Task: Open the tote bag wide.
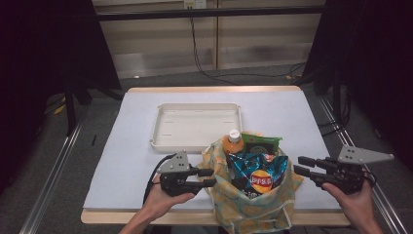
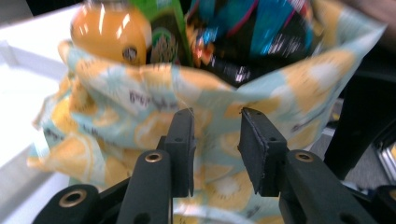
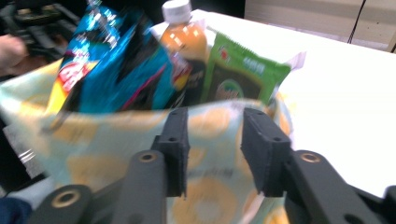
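I have the bag (image 1: 253, 195) standing at the near table edge, in front of the tray (image 1: 195, 141), already filled: bottle (image 1: 233, 143), green packet (image 1: 260, 144) and chip bag (image 1: 258, 175) poke out of its open top. Both the left gripper (image 1: 207, 177) and right gripper (image 1: 301, 165) flank the bag with jaws parted, holding nothing. It is soft, lemon-printed cloth, slumped; I judge packing done, with only carrying left.
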`<state>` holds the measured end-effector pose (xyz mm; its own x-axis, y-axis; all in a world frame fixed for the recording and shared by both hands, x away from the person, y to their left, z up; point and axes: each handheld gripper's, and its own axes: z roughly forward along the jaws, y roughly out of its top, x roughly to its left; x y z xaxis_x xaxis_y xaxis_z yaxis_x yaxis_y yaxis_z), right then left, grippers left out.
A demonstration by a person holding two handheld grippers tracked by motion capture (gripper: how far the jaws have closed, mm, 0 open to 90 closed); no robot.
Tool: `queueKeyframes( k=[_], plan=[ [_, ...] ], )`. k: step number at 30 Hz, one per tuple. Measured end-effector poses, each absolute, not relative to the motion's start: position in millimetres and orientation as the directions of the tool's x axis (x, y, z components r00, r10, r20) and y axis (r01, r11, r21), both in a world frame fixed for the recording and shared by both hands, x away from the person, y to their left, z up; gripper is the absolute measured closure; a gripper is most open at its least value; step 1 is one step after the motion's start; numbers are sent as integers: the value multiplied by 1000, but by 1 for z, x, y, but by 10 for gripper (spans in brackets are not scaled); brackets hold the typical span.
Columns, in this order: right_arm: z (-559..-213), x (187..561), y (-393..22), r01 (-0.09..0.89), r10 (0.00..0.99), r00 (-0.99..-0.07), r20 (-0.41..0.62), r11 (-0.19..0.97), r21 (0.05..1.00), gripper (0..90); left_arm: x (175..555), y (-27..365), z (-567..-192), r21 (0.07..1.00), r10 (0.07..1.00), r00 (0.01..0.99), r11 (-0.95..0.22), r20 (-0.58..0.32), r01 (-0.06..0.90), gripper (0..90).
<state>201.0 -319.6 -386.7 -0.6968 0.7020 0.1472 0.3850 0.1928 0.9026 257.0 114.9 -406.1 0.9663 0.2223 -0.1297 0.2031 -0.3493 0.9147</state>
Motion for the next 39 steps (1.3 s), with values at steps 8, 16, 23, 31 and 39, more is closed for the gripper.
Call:
queueKeyframes(
  k=[8, 16, 23, 31, 39],
  plan=[
    [-387, 232, -299, 401, 723, -674, 152, 186, 897, 399, 249, 96, -389, 935, 161, 981, -317, -108, 155, 513],
    [-399, 233, -289, 433, 723, -673, 157, 212, 876, 353, 230, 71, -403, 906, 63, 992, -404, -108, 124, 451],
    [-410, 220, -285, 472, 725, -674, 144, 273, 838, 369, 219, 64, -417, 874, -29, 992, -478, -119, 91, 857],
    [-432, 206, -289, 508, 707, -683, 183, 280, 815, 675, 212, 62, -442, 831, -46, 989, -549, -140, 92, 900],
    [-445, 194, -292, 514, 699, -695, 170, 317, 797, 900, 213, 57, -462, 776, -35, 989, -625, -141, 88, 900]
  ],
)
